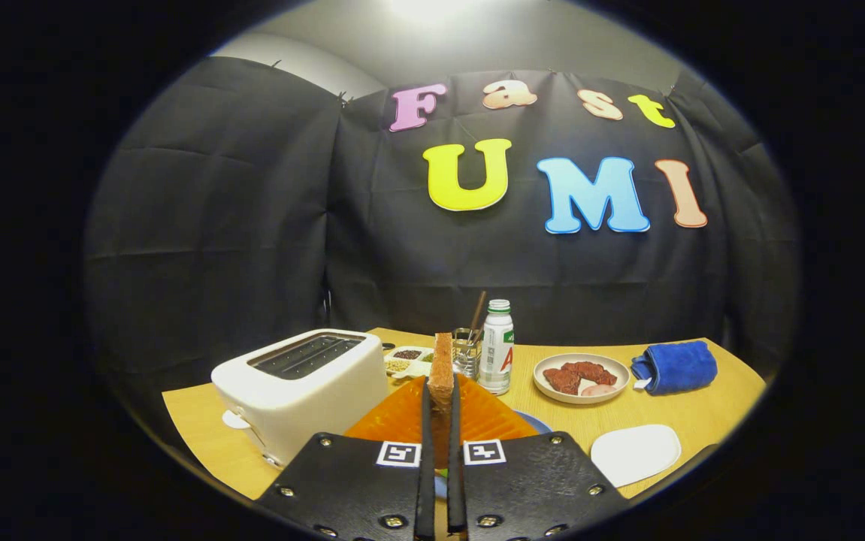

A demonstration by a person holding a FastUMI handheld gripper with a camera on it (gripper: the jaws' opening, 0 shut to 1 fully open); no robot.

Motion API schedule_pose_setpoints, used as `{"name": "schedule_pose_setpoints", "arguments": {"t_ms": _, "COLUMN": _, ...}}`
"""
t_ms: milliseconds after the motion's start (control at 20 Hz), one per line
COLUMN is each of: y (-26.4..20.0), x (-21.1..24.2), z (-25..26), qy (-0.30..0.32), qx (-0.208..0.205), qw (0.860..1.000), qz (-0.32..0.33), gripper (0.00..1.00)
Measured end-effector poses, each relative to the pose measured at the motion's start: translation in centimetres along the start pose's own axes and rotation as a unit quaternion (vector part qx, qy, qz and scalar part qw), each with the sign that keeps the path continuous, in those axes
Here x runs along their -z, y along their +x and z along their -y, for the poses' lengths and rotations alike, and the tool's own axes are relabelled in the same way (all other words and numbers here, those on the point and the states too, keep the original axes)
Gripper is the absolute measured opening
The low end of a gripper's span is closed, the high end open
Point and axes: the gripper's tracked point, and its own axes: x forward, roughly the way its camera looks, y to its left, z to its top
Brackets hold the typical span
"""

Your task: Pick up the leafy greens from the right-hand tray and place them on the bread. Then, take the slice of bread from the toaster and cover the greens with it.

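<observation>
Gripper view: the tabletop (703,421) carries a white toaster (304,383) with empty slots, then an orange board (485,417) just ahead of the tool (440,481). Its fingers are clamped on an upright slice of bread (443,368). Judging from this, the bread is already out and only the covering is left; the greens themselves are hidden behind the tool.

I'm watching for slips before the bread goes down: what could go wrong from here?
1. The bread slice is pinched edge-on and upright between the fingers of the gripper; it may crack or slip when turned flat.
2. The slice and the fingers hide what lies on the orange mat, so it could land off the greens.
3. The toaster and bottle stand close by; a swing might knock them.
</observation>
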Motion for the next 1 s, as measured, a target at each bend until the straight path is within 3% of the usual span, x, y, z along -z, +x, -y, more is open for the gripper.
{"name": "schedule_pose_setpoints", "arguments": {"t_ms": 1000, "y": 1.9, "x": 3.5, "z": -1.1, "qy": 0.031, "qx": -0.018, "qw": 0.999, "qz": -0.018, "gripper": 0.06}}
